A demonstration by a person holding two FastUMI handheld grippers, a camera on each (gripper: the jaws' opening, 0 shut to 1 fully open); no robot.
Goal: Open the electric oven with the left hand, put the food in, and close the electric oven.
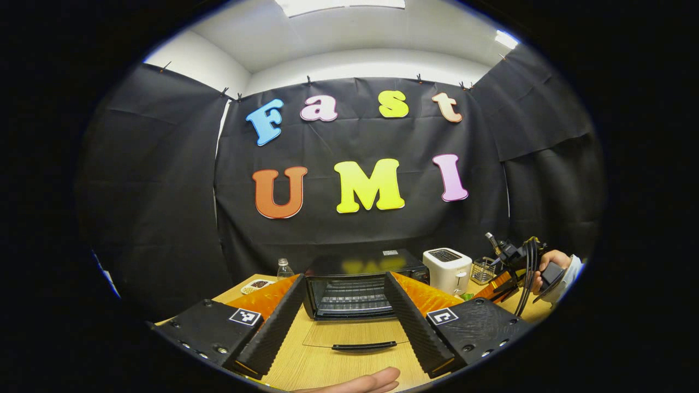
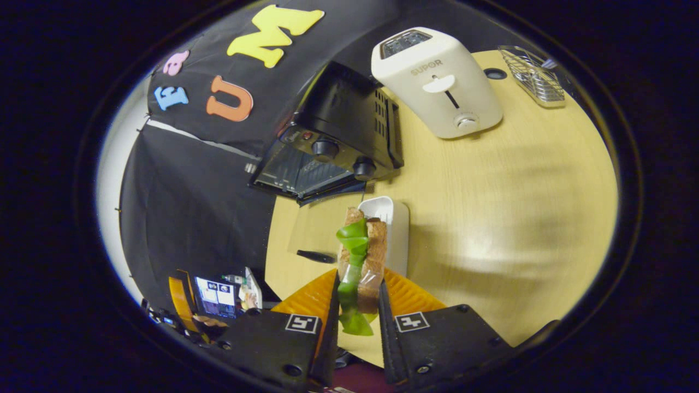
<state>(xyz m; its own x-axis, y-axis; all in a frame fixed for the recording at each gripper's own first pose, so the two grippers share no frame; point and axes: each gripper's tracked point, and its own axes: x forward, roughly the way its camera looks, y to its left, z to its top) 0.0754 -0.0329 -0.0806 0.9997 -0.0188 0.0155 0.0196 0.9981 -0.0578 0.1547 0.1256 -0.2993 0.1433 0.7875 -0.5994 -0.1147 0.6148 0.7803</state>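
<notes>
- Step in hand: oven [image 1: 355, 284] is open; its glass door [image 1: 355, 333] lies flat on the bench [image 1: 349, 365], handle [image 1: 364, 345] toward the camera. Food not yet inside. Judged: the carry-in stage, between opening and loading.
- Left claw [image 1: 343, 349]: fingers spread wide, nothing between them, hanging in front of the open door, oven mouth at 12 o'clock.
- Right claw [image 2: 357, 322]: both fingers pressed on the sandwich [image 2: 365, 256], held up above the bench.
- In the left gripper view the right claw sits at 3 o'clock, past the toaster [image 1: 448, 268], a hand [image 1: 549, 271] on it.
- Sandwich: brown bread slices, edge-on, in clear wrap, with a green leaf [image 2: 352, 273] trailing down between the fingers. Looks soft; a hard squeeze would likely crush it.
- White tray [image 2: 396, 229] lies on the bench behind the sandwich, just in front of the oven's knob side.
- In the right gripper view the oven lies at 11 o'clock, the toaster at 1 o'clock.
- Next move, judged: swing the sandwich round to the oven front, clear the flat door, set it on the rack [image 1: 349, 299], release, withdraw. Then the left claw lifts the door shut.
</notes>
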